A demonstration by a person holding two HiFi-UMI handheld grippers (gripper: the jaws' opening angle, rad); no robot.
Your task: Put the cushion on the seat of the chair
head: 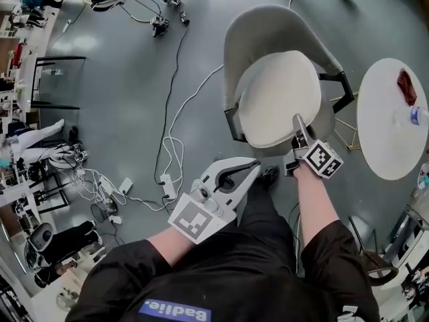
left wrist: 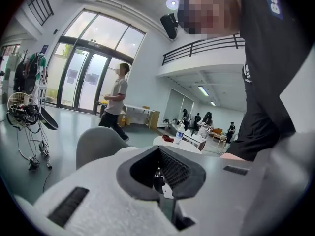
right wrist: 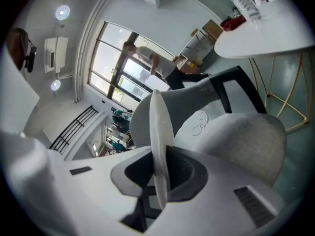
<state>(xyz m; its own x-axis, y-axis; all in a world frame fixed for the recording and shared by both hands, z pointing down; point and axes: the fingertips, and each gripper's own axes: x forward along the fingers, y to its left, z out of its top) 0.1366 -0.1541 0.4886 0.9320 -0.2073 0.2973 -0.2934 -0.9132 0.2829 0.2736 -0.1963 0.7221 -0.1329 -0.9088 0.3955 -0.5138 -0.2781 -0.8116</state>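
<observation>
**Right gripper view: cushion (right wrist: 158, 132) pinched by one thin edge only**

The right gripper (head: 298, 124) has its jaws clamped on the cushion's rim, which shows edge-on between the pads. In the head view the cream cushion lies over the seat of the grey chair (head: 268, 25), roughly centred, with the grip at the seat's near right edge. I cannot tell whether it rests flat or is tipped up at that edge. The left gripper (head: 251, 168) hangs short of the seat's near left corner, jaws pressed together on nothing, so it gives no support.

As I judge it, a soft pad held by one edge may sag or swing. Letting go too early could leave it skewed or overhanging the near edge. Pulling back before the jaws have fully parted could drag it off the seat. The black armrest (head: 342, 86) and the round table (head: 375, 159) stand close on the right, so a wide pull-back might knock either.
</observation>
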